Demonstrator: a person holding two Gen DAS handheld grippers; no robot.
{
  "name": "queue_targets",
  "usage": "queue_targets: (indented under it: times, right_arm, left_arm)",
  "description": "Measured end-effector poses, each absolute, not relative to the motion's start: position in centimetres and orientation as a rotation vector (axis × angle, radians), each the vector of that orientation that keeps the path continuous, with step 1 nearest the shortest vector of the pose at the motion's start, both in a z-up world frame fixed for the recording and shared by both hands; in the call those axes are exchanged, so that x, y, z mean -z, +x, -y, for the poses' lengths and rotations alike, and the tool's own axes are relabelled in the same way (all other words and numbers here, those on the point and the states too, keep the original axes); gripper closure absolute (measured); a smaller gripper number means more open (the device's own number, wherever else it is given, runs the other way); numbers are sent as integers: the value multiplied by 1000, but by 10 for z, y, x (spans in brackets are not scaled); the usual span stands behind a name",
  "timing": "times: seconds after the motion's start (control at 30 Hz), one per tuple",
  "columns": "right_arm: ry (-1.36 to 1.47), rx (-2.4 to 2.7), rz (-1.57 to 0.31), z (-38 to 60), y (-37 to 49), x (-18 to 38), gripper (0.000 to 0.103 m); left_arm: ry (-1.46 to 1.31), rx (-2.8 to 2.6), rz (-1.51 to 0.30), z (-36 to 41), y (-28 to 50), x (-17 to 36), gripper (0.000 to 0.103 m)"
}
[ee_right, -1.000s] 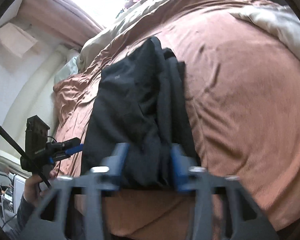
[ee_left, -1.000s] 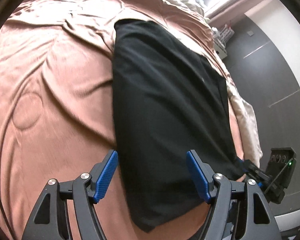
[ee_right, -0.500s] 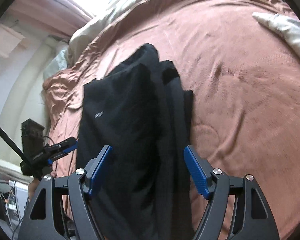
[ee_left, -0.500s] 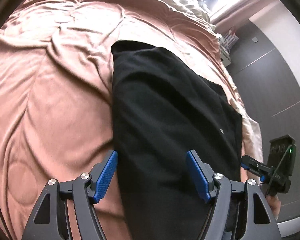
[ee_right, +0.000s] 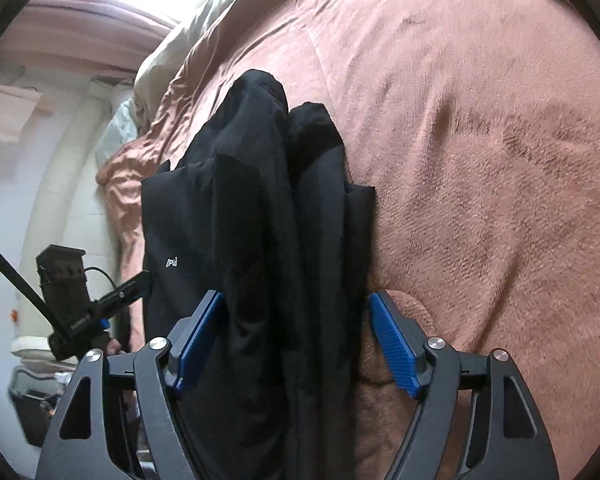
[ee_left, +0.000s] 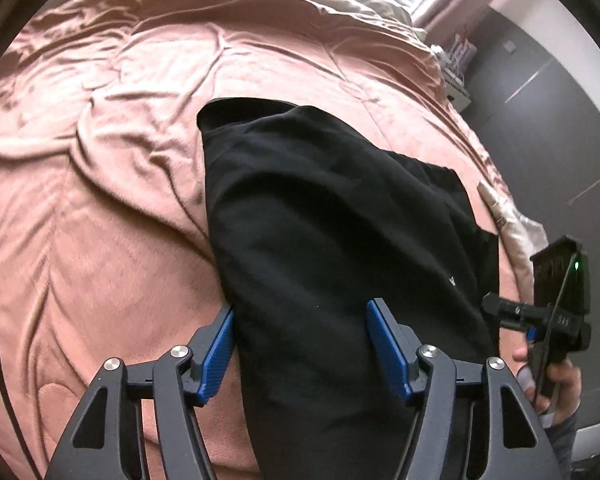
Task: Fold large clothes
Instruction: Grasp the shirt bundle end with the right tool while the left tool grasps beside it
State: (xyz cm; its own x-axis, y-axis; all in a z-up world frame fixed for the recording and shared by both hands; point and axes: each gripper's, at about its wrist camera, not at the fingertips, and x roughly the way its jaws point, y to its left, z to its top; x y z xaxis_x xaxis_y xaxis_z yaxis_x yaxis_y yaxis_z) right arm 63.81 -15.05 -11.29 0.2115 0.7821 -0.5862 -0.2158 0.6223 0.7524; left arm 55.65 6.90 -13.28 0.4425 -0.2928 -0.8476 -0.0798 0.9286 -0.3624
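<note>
The black garment (ee_left: 332, 248) is laid lengthwise on the pink bedspread (ee_left: 100, 200). It is straddled by the left gripper (ee_left: 300, 344), jaws just narrowed yet unclamped, and by the right gripper (ee_right: 296, 340), parted wide, gripping nothing.

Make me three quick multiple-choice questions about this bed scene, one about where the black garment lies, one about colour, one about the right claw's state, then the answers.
1. Where does the black garment lie?
A. on the pinkish-brown bedspread
B. on the floor
C. on a hanger

2. What colour are the pads of the right claw?
A. red
B. blue
C. white

3. How does the right claw stand?
A. shut on nothing
B. clamped flat on the bedspread
C. open, with the garment between its pads

Answers:
1. A, the garment rests folded lengthwise on the bedspread.
2. B, both pads show blue.
3. C, a gap shows between the right-hand pad and the cloth.
</note>
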Motion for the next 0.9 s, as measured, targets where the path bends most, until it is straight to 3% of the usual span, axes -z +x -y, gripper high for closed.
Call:
queue_targets:
  times: [0.47, 0.53, 0.9]
  right_arm:
    - [831, -864, -1101, 157, 680, 144, 30]
    - [832, -916, -1060, 158, 675, 140, 35]
    - [736, -866, -1107, 139, 681, 167, 35]
  left_arm:
    - [-254, 143, -1116, -47, 571, 127, 37]
    - [-256, 142, -1121, -47, 571, 128, 37]
    - [-274, 171, -1122, -51, 576, 133, 37]
